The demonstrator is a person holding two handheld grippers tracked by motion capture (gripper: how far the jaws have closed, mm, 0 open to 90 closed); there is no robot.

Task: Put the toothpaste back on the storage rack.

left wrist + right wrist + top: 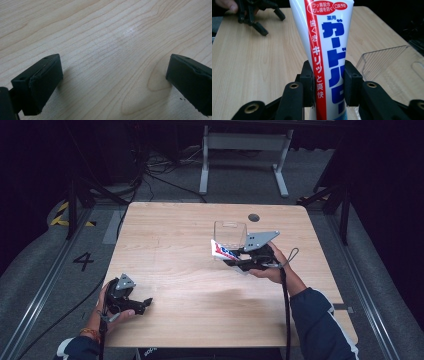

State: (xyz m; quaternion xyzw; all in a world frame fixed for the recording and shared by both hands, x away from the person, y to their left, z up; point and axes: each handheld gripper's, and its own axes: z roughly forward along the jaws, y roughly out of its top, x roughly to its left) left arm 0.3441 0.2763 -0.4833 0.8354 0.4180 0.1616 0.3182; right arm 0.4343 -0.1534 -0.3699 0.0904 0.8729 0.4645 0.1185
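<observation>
Right up close, our right gripper had its two black jaws clamped on a white toothpaste tube with blue lettering and a red stripe, the tube running straight up between the pads. Just beside it we saw the clear plastic bin on the wooden table, the tube's end hovering at the bin's near wall. Farther off, at the table's near-left corner, our left gripper sat low over bare wood, jaws spread wide apart, gripping nothing.

White toothpaste tube with red stripe and blue lettering; pale wood-grain table; clear bin.
</observation>
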